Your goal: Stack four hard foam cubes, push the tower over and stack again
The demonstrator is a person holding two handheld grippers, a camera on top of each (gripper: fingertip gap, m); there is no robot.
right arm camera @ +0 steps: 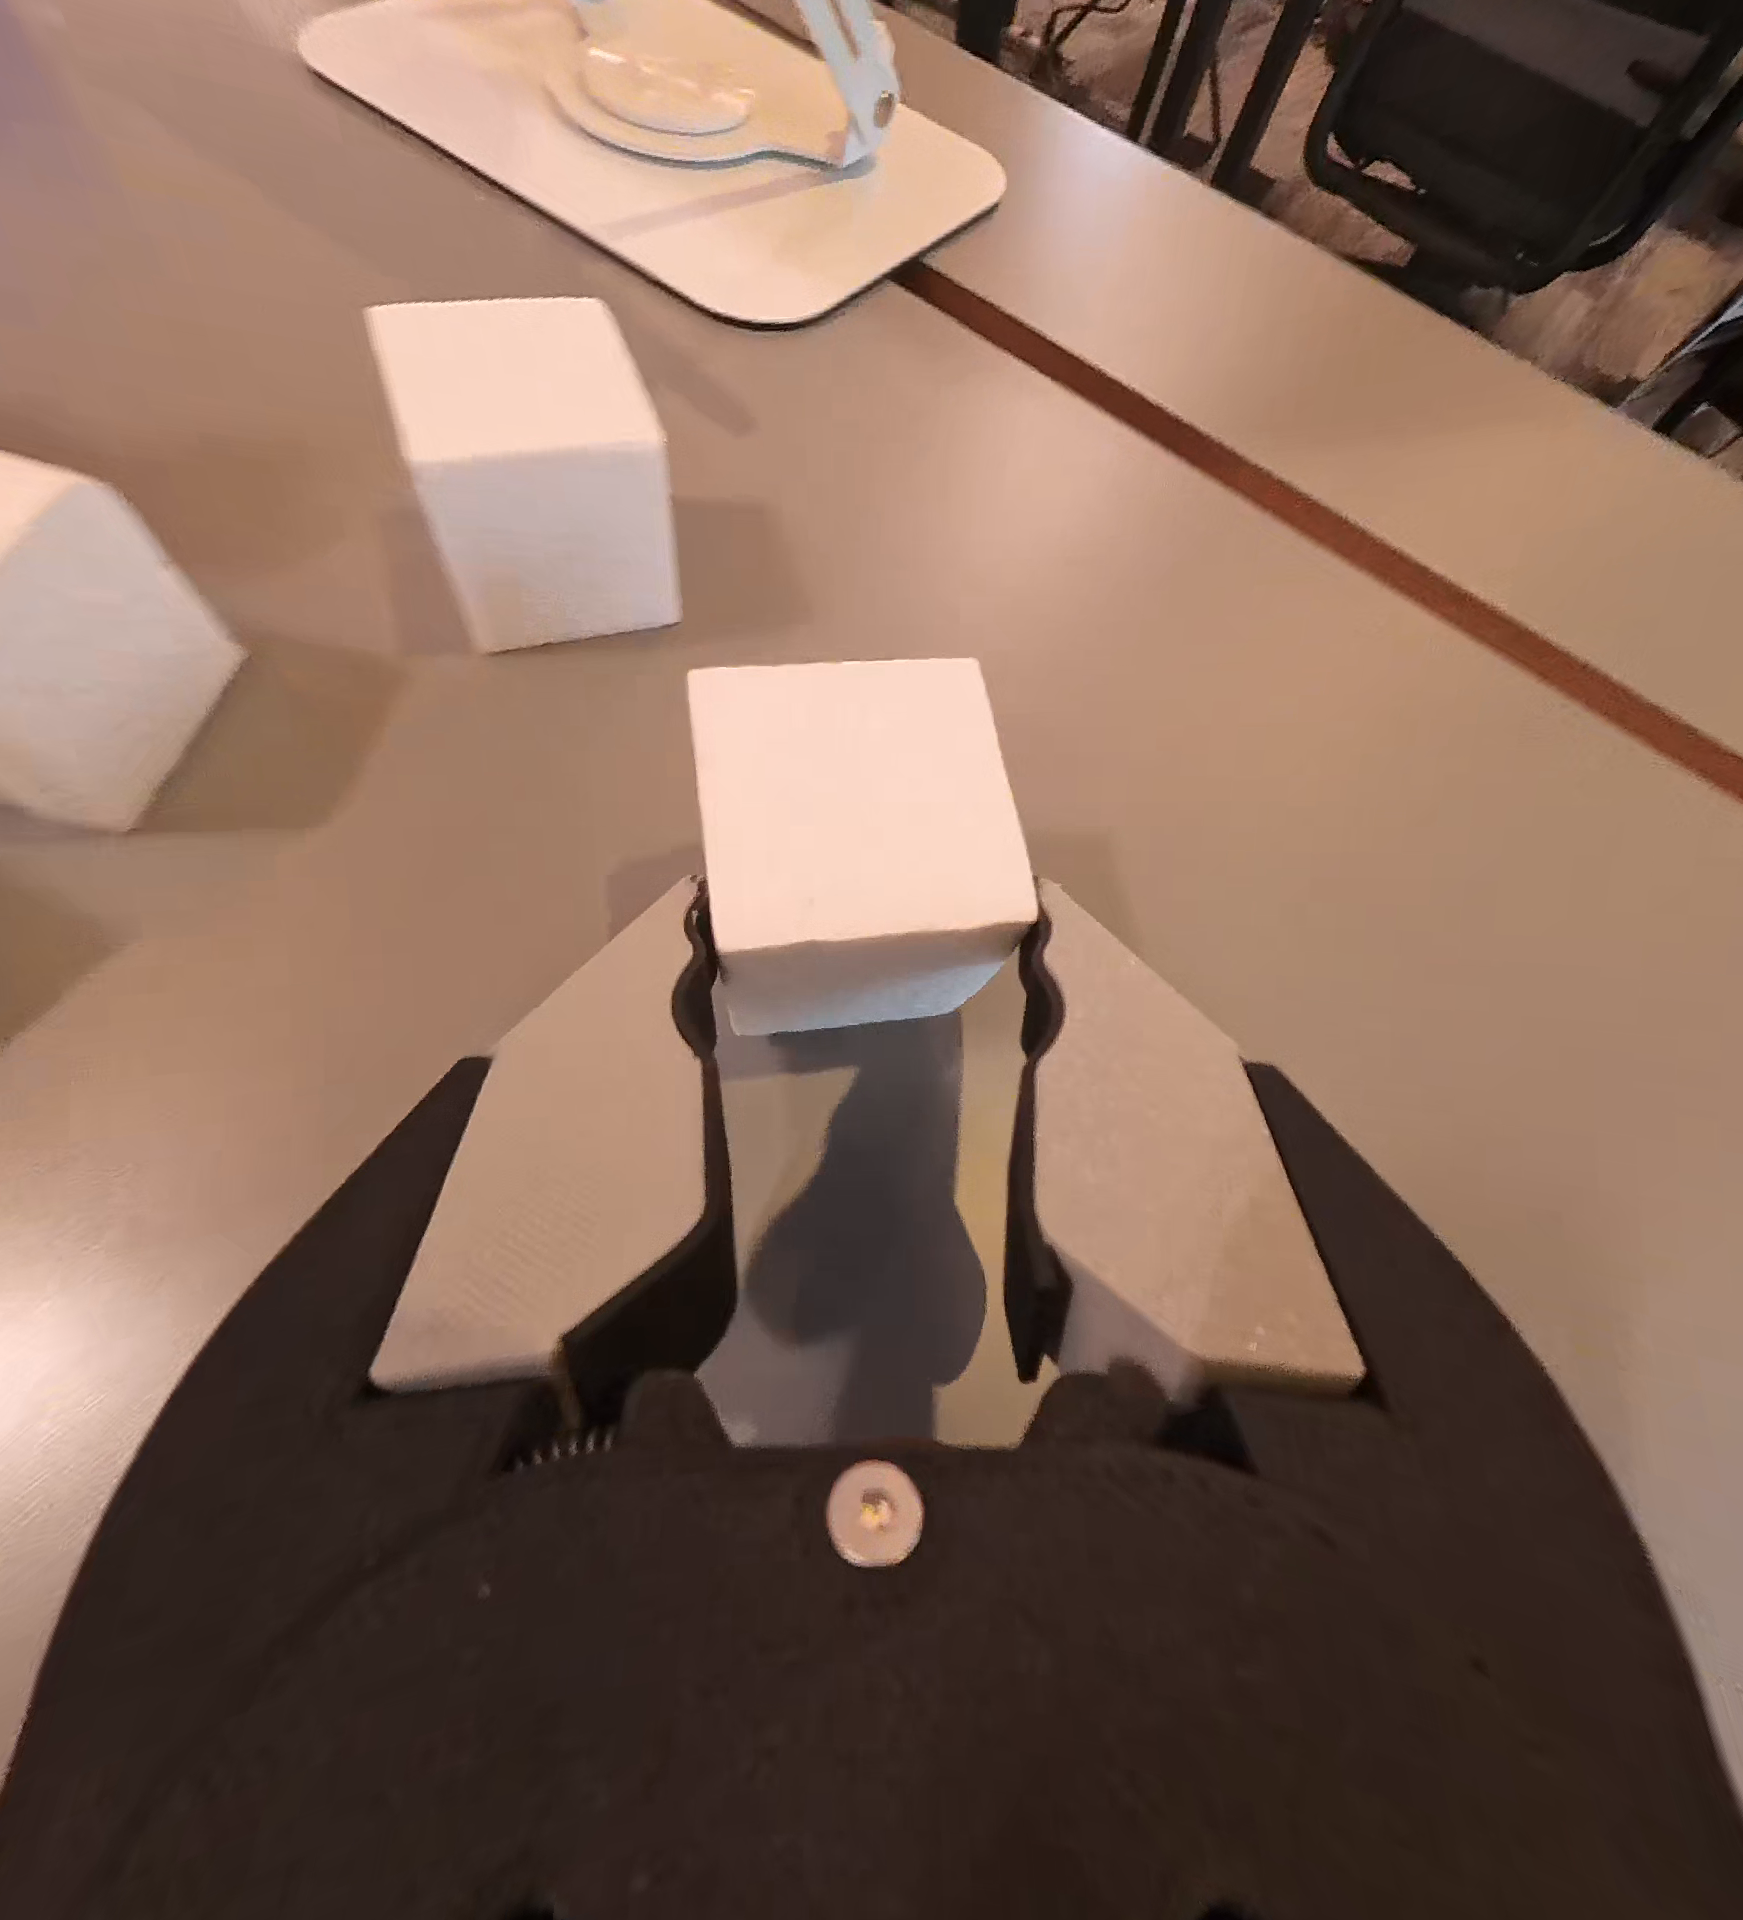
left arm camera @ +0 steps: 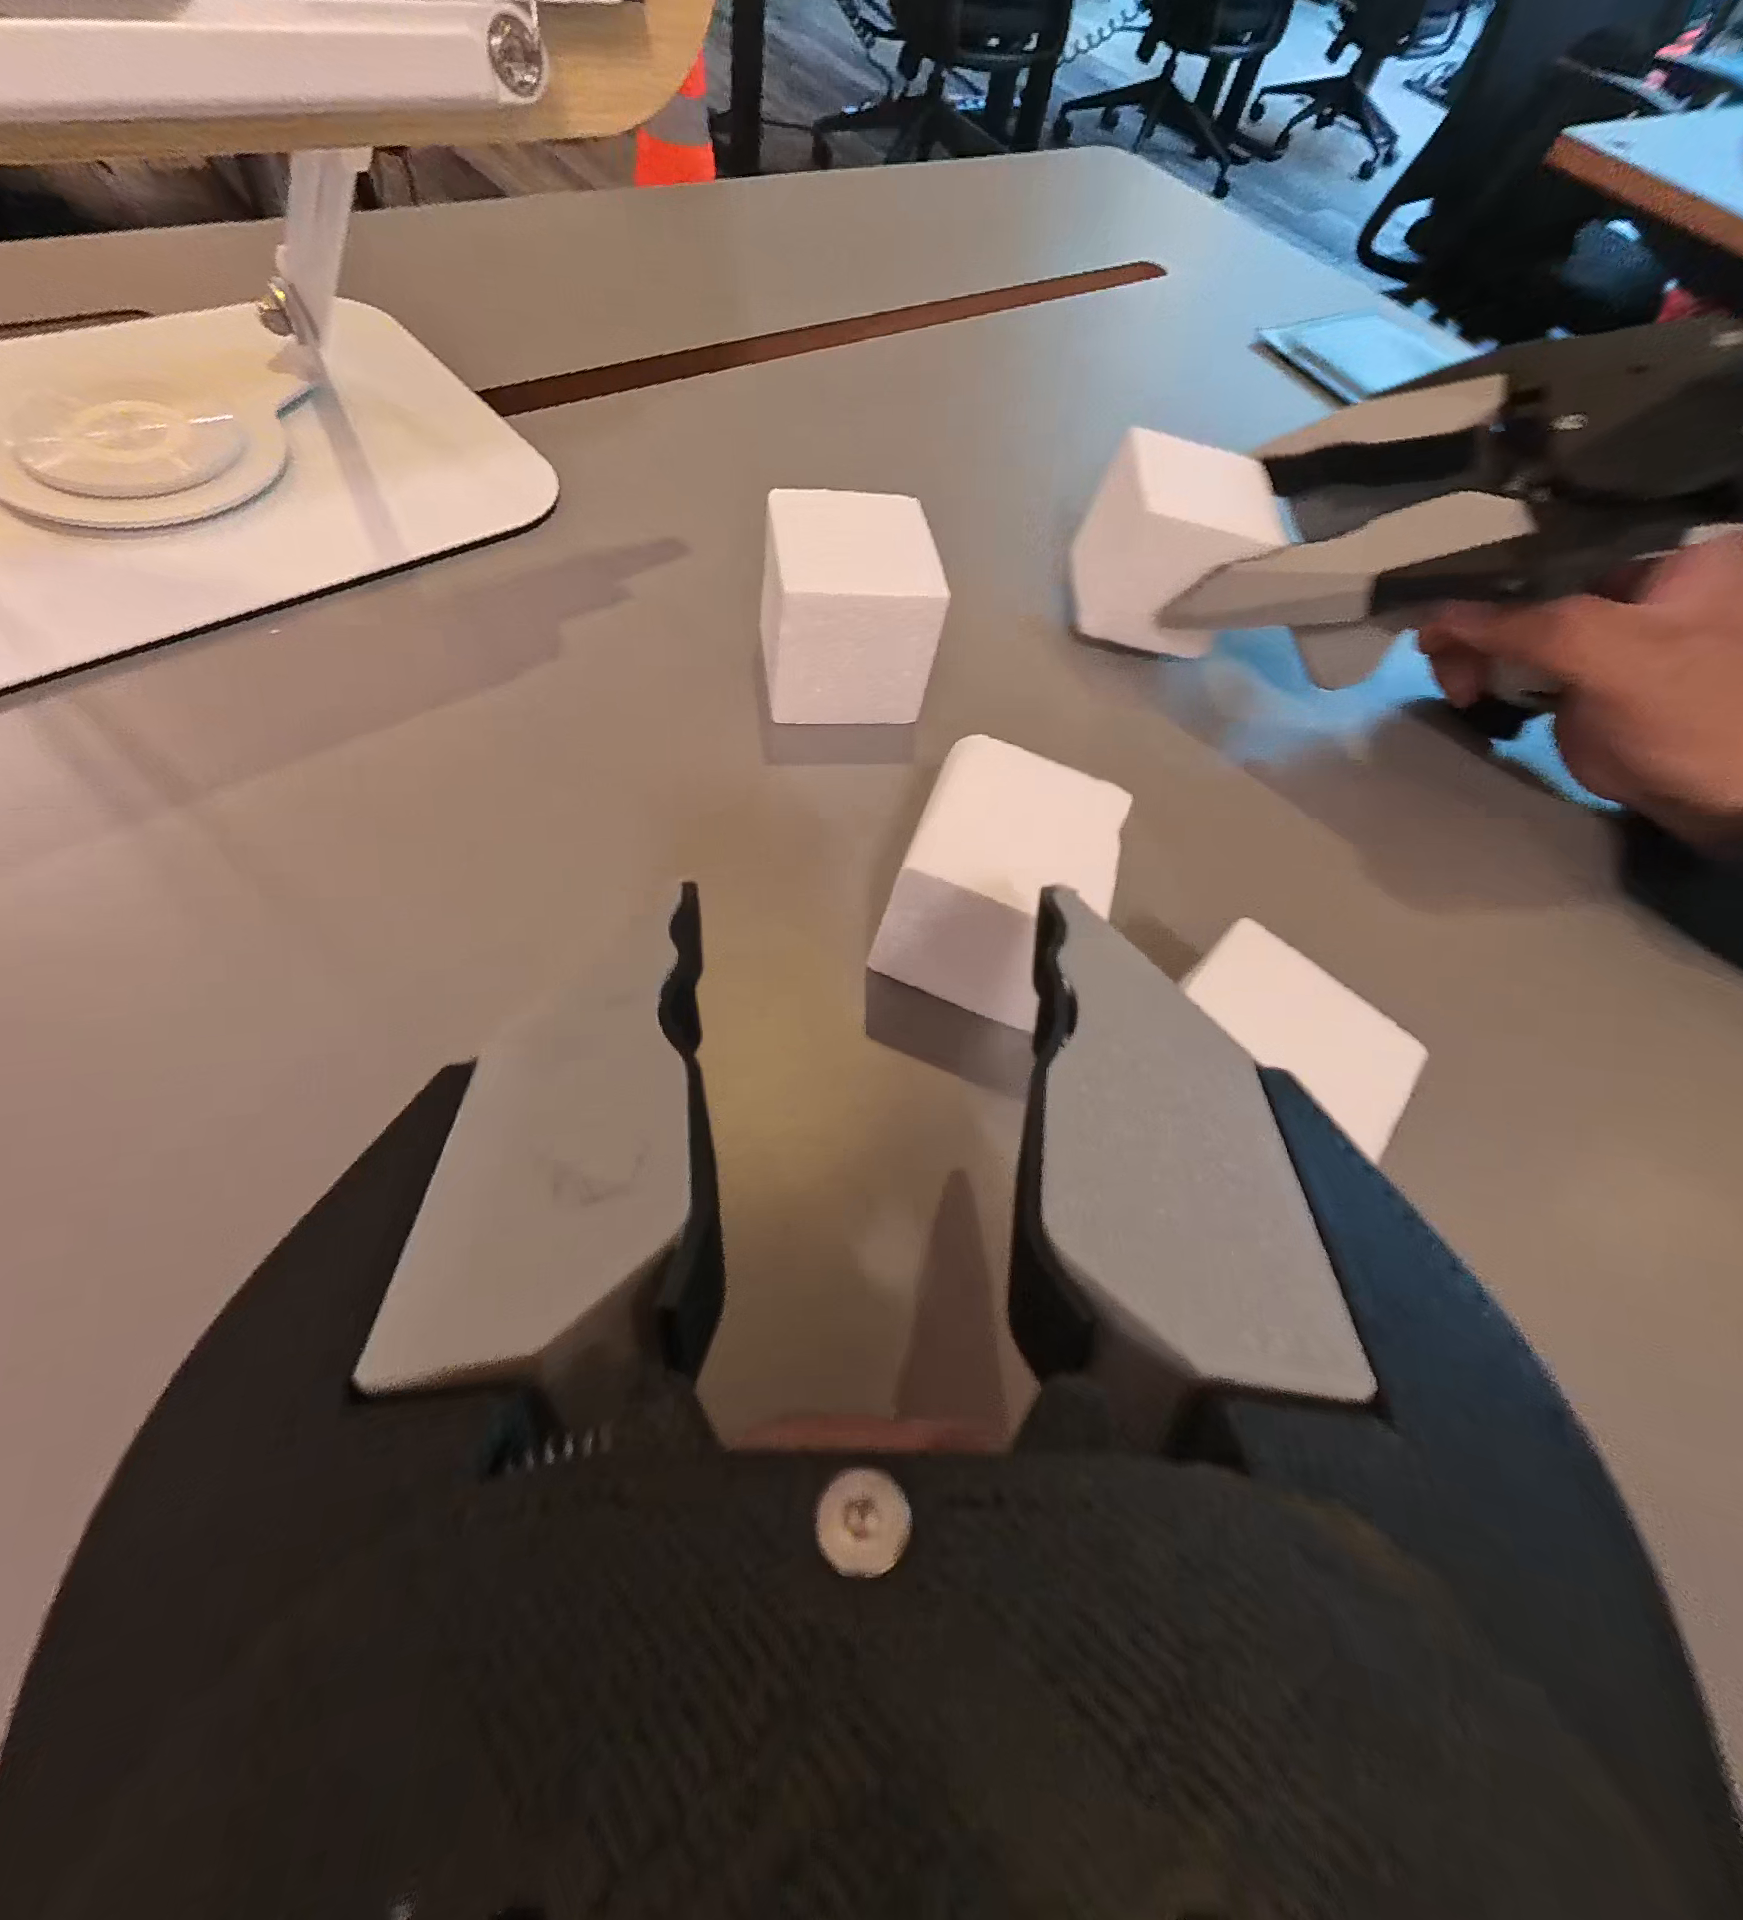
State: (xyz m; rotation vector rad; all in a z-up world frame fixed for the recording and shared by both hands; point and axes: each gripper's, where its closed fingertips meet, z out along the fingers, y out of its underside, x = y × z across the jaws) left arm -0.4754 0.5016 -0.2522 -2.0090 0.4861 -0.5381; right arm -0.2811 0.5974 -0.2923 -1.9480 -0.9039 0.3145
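Plain white foam cubes (left arm camera: 851, 608) sit ahead of the black-and-grey left gripper (left arm camera: 867, 935) on a grey table (left arm camera: 327, 883) (one brown stripe (left arm camera: 825, 332)).

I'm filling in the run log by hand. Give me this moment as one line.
phase: restack start | right gripper: shut on held cube, lifted | left gripper: open, empty | loose cubes on table: three, none stacked

No readable text, labels, brands or numbers in either view. The foam cubes (left arm camera: 851, 608) are plain white on every visible face, and the grey table (left arm camera: 223, 935) is unmarked. The paper or booklet (left arm camera: 1360, 351) at the table's far edge is too blurred to tell whether it carries print.
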